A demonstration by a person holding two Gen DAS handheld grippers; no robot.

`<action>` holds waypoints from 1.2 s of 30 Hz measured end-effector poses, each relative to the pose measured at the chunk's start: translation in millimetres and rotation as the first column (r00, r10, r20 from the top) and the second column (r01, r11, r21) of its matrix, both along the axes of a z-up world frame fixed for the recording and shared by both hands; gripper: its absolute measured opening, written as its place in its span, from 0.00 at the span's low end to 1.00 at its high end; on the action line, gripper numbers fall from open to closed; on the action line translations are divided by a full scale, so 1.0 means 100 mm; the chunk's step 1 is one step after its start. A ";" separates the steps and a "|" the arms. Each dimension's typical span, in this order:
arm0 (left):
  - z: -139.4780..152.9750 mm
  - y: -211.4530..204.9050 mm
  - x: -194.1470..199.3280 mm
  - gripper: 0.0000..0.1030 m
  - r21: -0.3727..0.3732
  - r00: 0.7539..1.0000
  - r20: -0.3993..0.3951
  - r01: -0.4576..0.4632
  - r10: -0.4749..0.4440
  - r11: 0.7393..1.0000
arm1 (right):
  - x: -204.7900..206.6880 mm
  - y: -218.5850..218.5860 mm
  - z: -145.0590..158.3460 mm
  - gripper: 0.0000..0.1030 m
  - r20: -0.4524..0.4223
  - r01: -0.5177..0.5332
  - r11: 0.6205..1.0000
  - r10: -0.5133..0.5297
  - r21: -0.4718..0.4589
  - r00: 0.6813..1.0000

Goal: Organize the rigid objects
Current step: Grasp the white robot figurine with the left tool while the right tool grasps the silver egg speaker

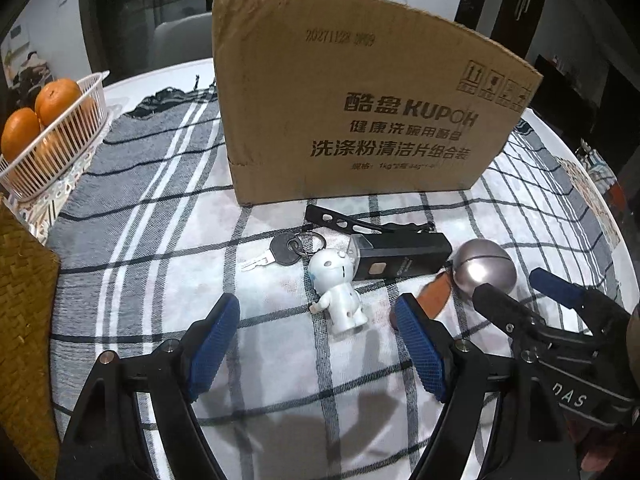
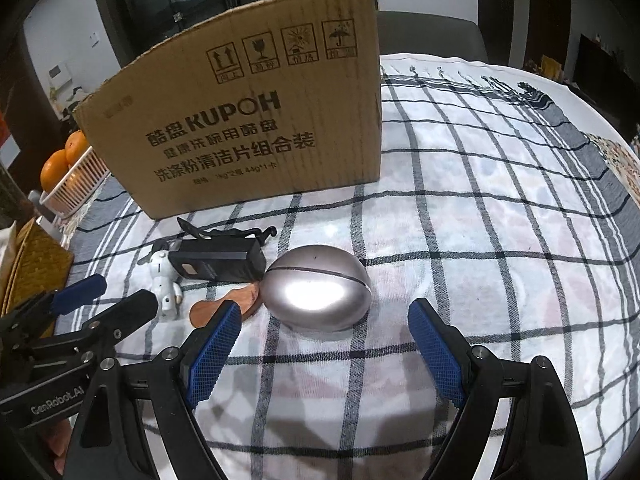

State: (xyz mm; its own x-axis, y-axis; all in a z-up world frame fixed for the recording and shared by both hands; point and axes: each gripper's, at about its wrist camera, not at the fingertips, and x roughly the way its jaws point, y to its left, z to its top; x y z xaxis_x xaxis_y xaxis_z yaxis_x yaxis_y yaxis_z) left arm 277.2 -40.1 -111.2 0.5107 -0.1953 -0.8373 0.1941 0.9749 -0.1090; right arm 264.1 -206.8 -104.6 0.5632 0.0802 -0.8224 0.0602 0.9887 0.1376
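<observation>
One cardboard box (image 1: 352, 100), one silver egg (image 2: 318, 286), one white figurine (image 1: 340, 296), one key (image 1: 276, 254), three oranges (image 1: 56, 98).

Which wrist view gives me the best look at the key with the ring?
The left wrist view. There the key lies in full sight on the checked cloth, blade and ring both clear, just left of the white figurine. In the right wrist view the figurine and black flashlight hide nearly all of it.
</observation>
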 end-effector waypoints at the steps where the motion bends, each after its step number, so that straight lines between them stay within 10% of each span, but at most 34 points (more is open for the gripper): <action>1: -0.01 0.00 0.01 0.77 0.001 1.000 -0.004 -0.002 0.002 1.000 | 0.01 0.00 -0.01 0.84 -0.003 -0.001 1.000 0.001 -0.002 1.000; 20: -0.23 -0.11 0.23 0.67 0.027 0.998 -0.026 -0.048 0.049 0.998 | 0.18 0.01 -0.20 0.84 -0.019 -0.017 1.000 0.017 -0.019 1.000; 31: -0.23 -0.10 0.20 0.28 0.015 0.999 0.027 -0.030 0.029 0.999 | 0.19 0.03 -0.18 0.73 0.016 -0.032 0.999 0.032 -0.024 0.999; 36: -0.23 -0.04 0.16 0.27 -0.040 1.000 0.024 -0.015 0.016 0.999 | 0.19 0.07 -0.16 0.64 0.027 -0.053 0.998 0.054 -0.027 0.998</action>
State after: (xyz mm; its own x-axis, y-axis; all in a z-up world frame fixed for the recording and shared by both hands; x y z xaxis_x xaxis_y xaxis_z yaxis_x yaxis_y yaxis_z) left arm 293.5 -44.6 -134.3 0.5340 -0.2200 -0.8163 0.1816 0.9729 -0.1434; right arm 282.9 -200.0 -120.2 0.5809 0.0896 -0.8090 0.0038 0.9936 0.1128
